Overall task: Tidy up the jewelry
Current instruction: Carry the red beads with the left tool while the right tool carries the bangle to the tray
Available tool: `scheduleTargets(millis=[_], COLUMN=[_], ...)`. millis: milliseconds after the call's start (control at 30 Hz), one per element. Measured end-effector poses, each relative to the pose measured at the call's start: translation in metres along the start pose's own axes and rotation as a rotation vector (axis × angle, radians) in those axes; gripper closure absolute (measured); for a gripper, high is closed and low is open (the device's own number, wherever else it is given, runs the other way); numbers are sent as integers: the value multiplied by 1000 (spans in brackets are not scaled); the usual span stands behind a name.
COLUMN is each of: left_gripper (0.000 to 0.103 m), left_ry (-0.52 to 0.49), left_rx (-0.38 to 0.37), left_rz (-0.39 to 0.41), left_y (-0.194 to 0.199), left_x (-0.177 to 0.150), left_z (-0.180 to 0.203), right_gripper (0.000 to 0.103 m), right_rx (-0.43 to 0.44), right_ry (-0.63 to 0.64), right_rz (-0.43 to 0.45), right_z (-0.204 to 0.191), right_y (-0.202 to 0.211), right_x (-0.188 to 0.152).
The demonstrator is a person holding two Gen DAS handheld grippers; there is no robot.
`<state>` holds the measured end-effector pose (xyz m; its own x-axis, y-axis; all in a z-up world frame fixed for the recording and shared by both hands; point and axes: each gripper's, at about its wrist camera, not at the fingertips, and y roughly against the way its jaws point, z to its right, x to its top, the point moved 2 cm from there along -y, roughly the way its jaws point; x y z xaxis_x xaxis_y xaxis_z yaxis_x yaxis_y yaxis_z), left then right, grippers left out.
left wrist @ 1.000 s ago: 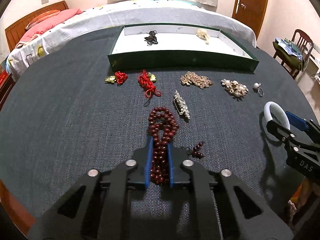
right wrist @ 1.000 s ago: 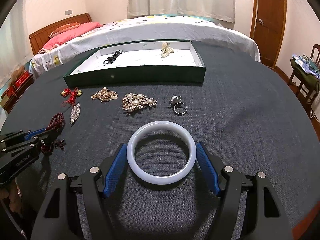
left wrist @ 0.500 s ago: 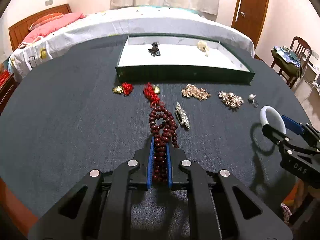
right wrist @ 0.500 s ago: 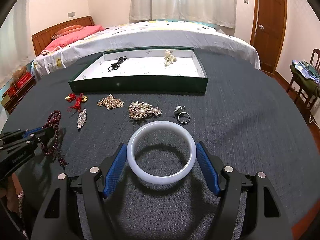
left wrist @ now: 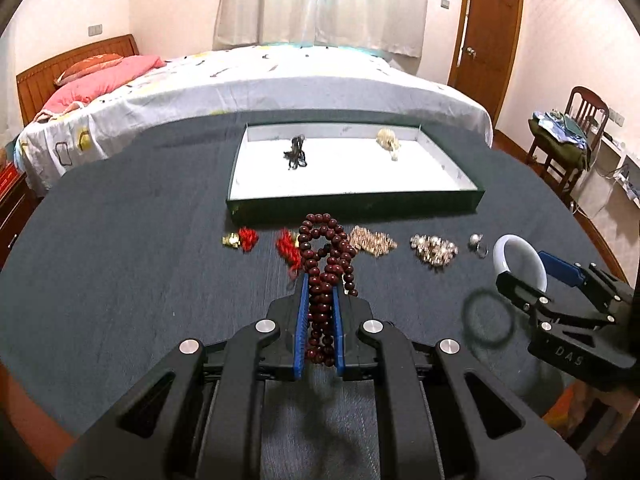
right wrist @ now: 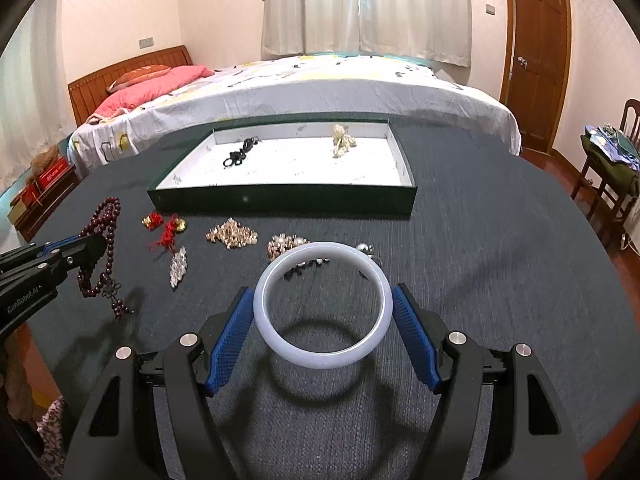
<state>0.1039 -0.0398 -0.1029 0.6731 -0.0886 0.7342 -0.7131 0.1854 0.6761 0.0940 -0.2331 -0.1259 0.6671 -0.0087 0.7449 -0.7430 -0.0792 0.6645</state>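
Note:
My left gripper [left wrist: 320,286] is shut on a dark red bead bracelet [left wrist: 326,256] and holds it above the table; it also shows in the right wrist view [right wrist: 100,252], hanging with its tassel free. My right gripper [right wrist: 323,300] is shut on a white jade bangle [right wrist: 323,354], lifted above its shadow; the bangle also shows in the left wrist view [left wrist: 516,260]. The green tray with a white floor [left wrist: 352,204] stands further back, holding a black piece [left wrist: 296,152] and a cream piece [left wrist: 388,142].
On the dark cloth before the tray lie red knot charms [left wrist: 242,238], a gold chain cluster [left wrist: 372,240], a pearl brooch [left wrist: 434,250], a ring [left wrist: 478,244] and a crystal clip [right wrist: 178,266]. A bed stands behind the table, a chair [left wrist: 576,128] at right.
Both grippers have risen from the table with their loads. The bead bracelet now hangs clear of the cloth and the bangle is off the surface. The view has tilted up toward the tray.

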Motion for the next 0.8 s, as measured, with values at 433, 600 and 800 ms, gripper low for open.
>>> scheduleTargets(millis=[433,600,800], left_gripper=[92,92,92], left_ry=[-26,-26,-36], left_rx=[-25,-38,-40], left_rz=[46,70,81], left_y=[-15,-33,-63], left_x=[41,70,100], left_z=[8,12,17], right_gripper=[35,35,35], right_rx=[23,23,29], right_ry=[9,8,-9], right_rz=[62,79,61], right_z=[-6,-3,5], right_y=[-5,-23,-58], right_x=[47,77,108])
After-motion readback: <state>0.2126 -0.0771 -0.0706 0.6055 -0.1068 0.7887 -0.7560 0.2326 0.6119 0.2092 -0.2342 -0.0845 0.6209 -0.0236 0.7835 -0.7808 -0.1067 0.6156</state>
